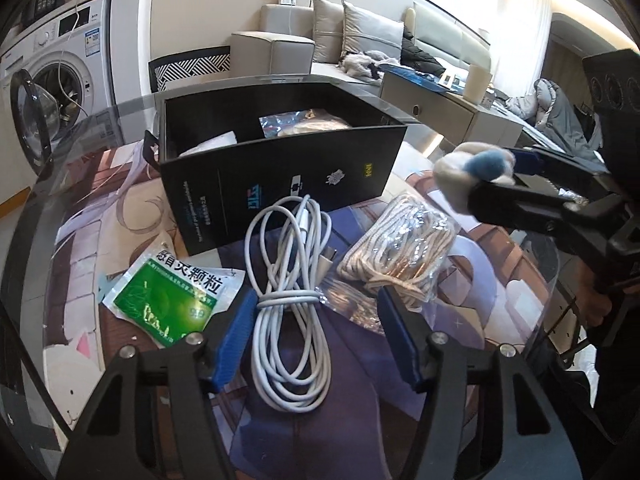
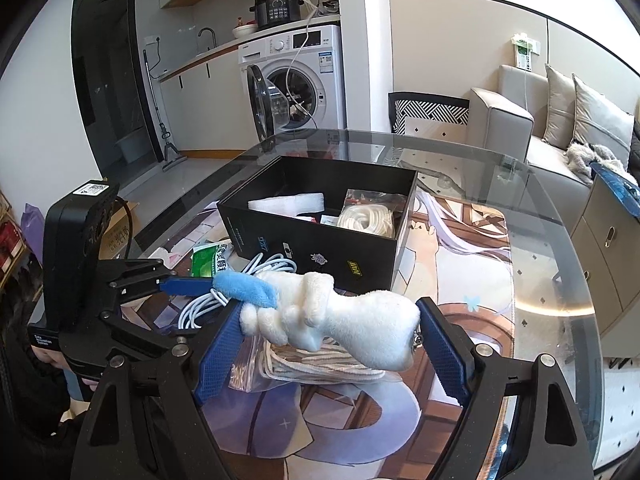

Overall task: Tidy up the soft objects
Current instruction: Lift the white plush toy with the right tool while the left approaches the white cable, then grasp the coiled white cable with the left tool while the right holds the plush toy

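Note:
My right gripper (image 2: 330,334) is shut on a white plush toy (image 2: 340,320) with a blue tip, held above the table; the toy also shows in the left wrist view (image 1: 472,176). My left gripper (image 1: 316,328) is open, its blue pads on either side of a coiled white cable (image 1: 292,280) on the mat. A bagged beige rope (image 1: 404,248) lies right of the cable. An open black box (image 1: 280,176) stands behind them; in the right wrist view the box (image 2: 320,240) holds white foam and a coiled rope.
A green medicine sachet (image 1: 172,300) lies left of the cable. The round glass table (image 2: 552,280) carries a printed mat. A washing machine (image 2: 296,80) with its door open and a sofa (image 2: 560,132) stand beyond.

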Tool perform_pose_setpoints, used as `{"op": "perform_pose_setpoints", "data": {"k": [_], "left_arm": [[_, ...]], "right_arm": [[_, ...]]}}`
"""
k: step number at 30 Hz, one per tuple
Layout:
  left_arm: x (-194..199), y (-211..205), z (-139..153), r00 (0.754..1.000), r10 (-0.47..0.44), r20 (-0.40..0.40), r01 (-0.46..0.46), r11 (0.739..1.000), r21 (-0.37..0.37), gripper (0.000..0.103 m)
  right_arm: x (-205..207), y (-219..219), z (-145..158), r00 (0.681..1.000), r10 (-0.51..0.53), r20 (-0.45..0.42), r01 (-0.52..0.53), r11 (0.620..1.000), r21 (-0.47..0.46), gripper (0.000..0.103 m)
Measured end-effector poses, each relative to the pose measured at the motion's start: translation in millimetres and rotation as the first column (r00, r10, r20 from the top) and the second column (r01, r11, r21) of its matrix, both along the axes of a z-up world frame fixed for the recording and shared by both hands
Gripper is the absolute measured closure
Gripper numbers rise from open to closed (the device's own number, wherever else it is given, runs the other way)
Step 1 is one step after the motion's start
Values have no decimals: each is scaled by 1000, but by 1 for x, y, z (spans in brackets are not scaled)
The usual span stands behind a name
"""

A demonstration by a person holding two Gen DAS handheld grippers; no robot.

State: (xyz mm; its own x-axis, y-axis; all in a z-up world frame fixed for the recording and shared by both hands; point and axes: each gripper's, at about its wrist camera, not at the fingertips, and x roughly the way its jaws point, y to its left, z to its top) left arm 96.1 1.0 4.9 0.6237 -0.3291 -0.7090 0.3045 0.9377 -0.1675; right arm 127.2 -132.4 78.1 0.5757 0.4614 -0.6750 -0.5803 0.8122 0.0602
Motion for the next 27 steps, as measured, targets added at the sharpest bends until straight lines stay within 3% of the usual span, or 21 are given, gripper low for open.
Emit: {"op": "perform_pose_setpoints", "data": {"k": [8,12,27], "left_arm": [[5,6,-7,998,62,-32,-63,997,-34,48],[6,7,-9,995,96,-24,-96,995,-10,70],[2,8,-2,996,91,-1,-91,996,-18,71]], "right_arm": [[1,0,-1,1000,2,-6,-2,1000,0,18],[1,2,-3,1000,4,-10,-4,1000,-2,18],[0,3,0,1000,6,-2,-6,1000,4,18]]}}
